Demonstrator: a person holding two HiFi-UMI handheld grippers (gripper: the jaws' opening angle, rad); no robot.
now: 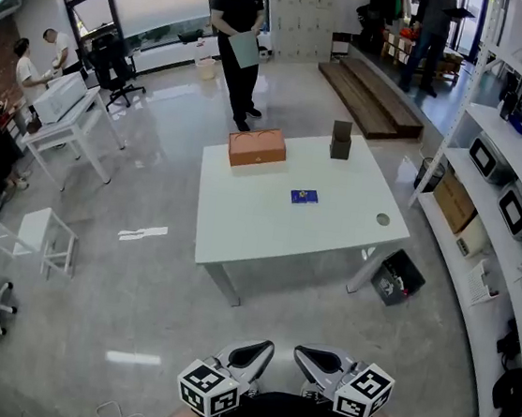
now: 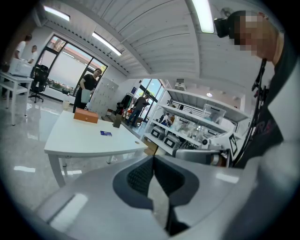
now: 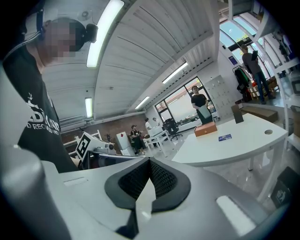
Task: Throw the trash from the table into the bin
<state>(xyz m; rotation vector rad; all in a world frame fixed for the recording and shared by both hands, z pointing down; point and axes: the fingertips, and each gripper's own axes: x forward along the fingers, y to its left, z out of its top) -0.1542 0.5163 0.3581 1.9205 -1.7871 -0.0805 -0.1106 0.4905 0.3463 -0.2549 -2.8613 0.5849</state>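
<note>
A white table [image 1: 268, 227] stands ahead of me in the head view. On it lie a small blue packet [image 1: 304, 197], an orange box [image 1: 257, 147] and a dark upright box [image 1: 341, 140]. A black bin [image 1: 399, 278] sits on the floor by the table's right front leg. My left gripper [image 1: 262, 349] and right gripper [image 1: 307, 355] hang side by side at the bottom edge, well short of the table. Both are shut with nothing in them. The left gripper view has the jaws [image 2: 153, 159] closed, with the packet [image 2: 106, 133] far off. The right gripper view likewise has its jaws [image 3: 150, 161] closed and the packet [image 3: 225, 137] in the distance.
White shelves [image 1: 514, 187] with appliances and boxes line the right side. A person [image 1: 239, 40] stands beyond the table. Desks, chairs and seated people [image 1: 27, 117] fill the left. A low wooden platform [image 1: 374, 94] lies at the back. Shiny floor separates me from the table.
</note>
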